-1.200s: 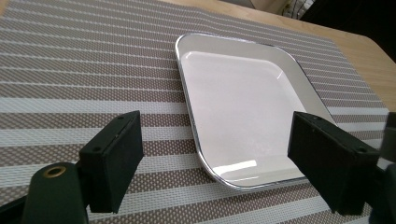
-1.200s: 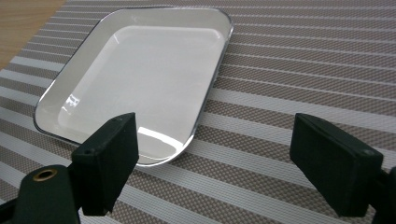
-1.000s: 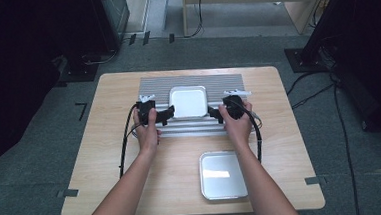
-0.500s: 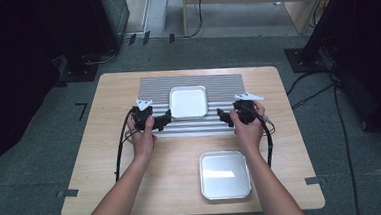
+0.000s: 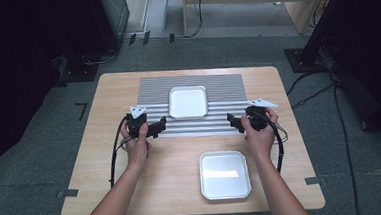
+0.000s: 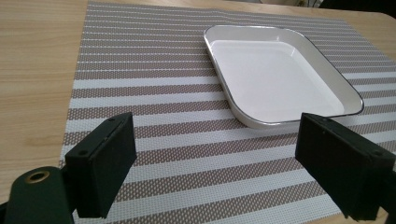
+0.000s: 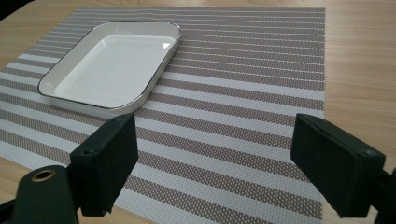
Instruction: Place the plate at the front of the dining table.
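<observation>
Since the earlier frames both tools sit farther apart: a second ago they flanked the white tray closely, and now each is drawn back toward the person and out to its own side.

The left tool [image 5: 162, 124] hovers over the near left edge of the striped placemat [image 5: 222, 88], its jaws spread wide and holding nothing. Ahead and to its right, the white square tray [image 5: 188, 101] with a thin dark rim lies flat in the middle of the placemat, and it is empty. Nearer the person, on the bare wood of the table [image 5: 108, 97], the metal square tray [image 5: 224, 174] lies well apart from the placemat, also empty. The right tool [image 5: 232, 121] hovers over the placemat's near right edge, jaws likewise wide open and empty.

No writing or label is readable on anything.
</observation>
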`<state>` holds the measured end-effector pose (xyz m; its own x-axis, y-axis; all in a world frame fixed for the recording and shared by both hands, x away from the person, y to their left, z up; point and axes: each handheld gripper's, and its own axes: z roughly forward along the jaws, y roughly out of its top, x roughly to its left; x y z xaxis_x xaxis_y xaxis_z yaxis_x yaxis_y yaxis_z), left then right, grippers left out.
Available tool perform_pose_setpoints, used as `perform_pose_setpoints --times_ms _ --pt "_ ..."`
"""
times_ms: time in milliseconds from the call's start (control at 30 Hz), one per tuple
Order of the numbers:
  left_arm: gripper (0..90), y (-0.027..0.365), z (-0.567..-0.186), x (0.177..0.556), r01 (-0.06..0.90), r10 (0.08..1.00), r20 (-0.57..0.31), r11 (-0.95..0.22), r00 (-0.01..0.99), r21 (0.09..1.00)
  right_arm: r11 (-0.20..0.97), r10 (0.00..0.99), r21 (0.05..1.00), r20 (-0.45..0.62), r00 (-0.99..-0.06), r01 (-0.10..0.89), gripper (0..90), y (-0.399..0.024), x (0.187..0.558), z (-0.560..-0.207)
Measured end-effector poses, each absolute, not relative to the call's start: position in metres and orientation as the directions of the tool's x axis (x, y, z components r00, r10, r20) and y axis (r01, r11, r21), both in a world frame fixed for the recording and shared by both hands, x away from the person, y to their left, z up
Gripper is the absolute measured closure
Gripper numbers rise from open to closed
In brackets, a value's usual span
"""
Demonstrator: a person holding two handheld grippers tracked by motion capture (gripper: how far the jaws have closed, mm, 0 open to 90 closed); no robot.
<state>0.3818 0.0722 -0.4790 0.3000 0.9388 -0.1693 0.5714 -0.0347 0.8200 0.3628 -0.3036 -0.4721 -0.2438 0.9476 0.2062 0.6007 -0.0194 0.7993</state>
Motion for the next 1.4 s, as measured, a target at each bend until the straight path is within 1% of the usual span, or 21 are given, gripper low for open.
perform_pose_setpoints --times_ms 100,200,367,433,567,867,933,1233,1333,1400 --pt "12.4 0.078 -0.479 0.378 0.567 0.941 -0.167 -0.031 0.294 0.823 -0.021 0.950 0.804 0.200 -0.238 0.595 14.8 -0.308 0.358 -0.472" --pt "10.9 0.084 -0.480 0.374 0.557 0.951 -0.157 -0.020 0.268 0.830 -0.013 0.954 0.808 0.186 -0.235 0.589 14.9 -0.314 0.352 -0.472" --pt "10.7 0.094 -0.481 0.368 0.555 0.956 -0.146 -0.021 0.254 0.831 -0.029 0.954 0.814 0.196 -0.227 0.580 15.2 -0.322 0.342 -0.471" --pt "10.4 0.098 -0.481 0.364 0.548 0.960 -0.129 -0.029 0.247 0.836 -0.029 0.954 0.815 0.195 -0.227 0.579 15.1 -0.325 0.337 -0.471" --pt "10.4 0.108 -0.478 0.361 0.547 0.957 -0.149 -0.012 0.249 0.837 -0.031 0.956 0.815 0.192 -0.221 0.578 15.2 -0.332 0.328 -0.472" --pt "10.4 0.123 -0.478 0.346 0.533 0.954 -0.137 -0.028 0.268 0.846 -0.021 0.959 0.820 0.178 -0.220 0.572 15.2 -0.347 0.307 -0.473" --pt "9.2 0.127 -0.480 0.342 0.530 0.950 -0.140 -0.030 0.278 0.848 -0.022 0.960 0.822 0.176 -0.217 0.570 15.2 -0.350 0.302 -0.473" --pt "9.1 0.143 -0.482 0.326 0.523 0.949 -0.142 -0.028 0.282 0.852 -0.022 0.964 0.823 0.168 -0.207 0.567 15.3 -0.362 0.283 -0.476" --pt "9.1 0.148 -0.481 0.322 0.522 0.949 -0.150 -0.018 0.278 0.853 -0.028 0.964 0.822 0.172 -0.201 0.568 15.4 -0.365 0.277 -0.477" --pt "9.1 0.152 -0.481 0.318 0.534 0.942 -0.184 0.007 0.280 0.846 -0.027 0.965 0.821 0.170 -0.198 0.570 15.4 -0.367 0.274 -0.478"
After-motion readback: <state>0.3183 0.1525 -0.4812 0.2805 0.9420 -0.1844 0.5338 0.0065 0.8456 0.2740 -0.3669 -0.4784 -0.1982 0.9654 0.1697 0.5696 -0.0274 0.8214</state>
